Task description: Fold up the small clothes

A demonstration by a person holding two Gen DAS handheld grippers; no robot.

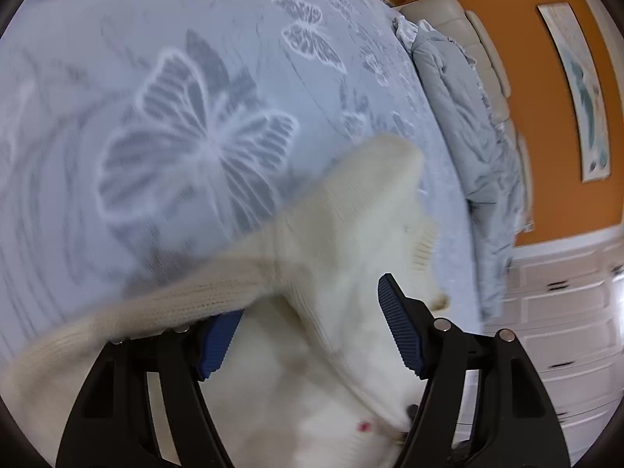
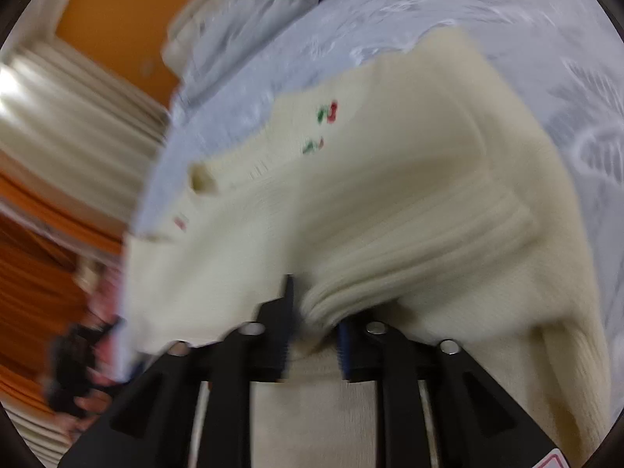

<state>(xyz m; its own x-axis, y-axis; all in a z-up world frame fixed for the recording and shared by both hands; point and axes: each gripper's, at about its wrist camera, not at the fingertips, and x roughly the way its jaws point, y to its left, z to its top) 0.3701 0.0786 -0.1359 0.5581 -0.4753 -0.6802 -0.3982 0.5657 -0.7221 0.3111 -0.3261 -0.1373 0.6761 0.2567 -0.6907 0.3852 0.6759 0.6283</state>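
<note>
A cream knitted sweater (image 2: 390, 210) lies spread on a bed (image 1: 117, 58) covered with a pale blue sheet printed with large butterflies. Small red and green embroidered marks show on the knit in the right wrist view, and a ribbed band of it bunches up just ahead of the right tool (image 2: 314, 347). That tool's jaws stand fairly close together with a fold of the cream knit between the blue pads; the picture is blurred, so whether the pads actually press on the cloth cannot be told. In the left wrist view the sweater (image 1: 351, 241) fills the lower middle, with one ribbed sleeve trailing off toward the lower left, across the top of one finger of the left tool (image 1: 308, 335). The left tool's jaws stand wide apart, the knit lying between and under them, and the pads do not close on it. Beyond the sweater a rumpled grey-blue duvet (image 1: 468, 124) is heaped along the far side of the bed, against a cream padded headboard (image 1: 479, 35). Behind that stands an orange wall (image 1: 526, 78) bearing a framed picture (image 1: 581, 85).
</note>
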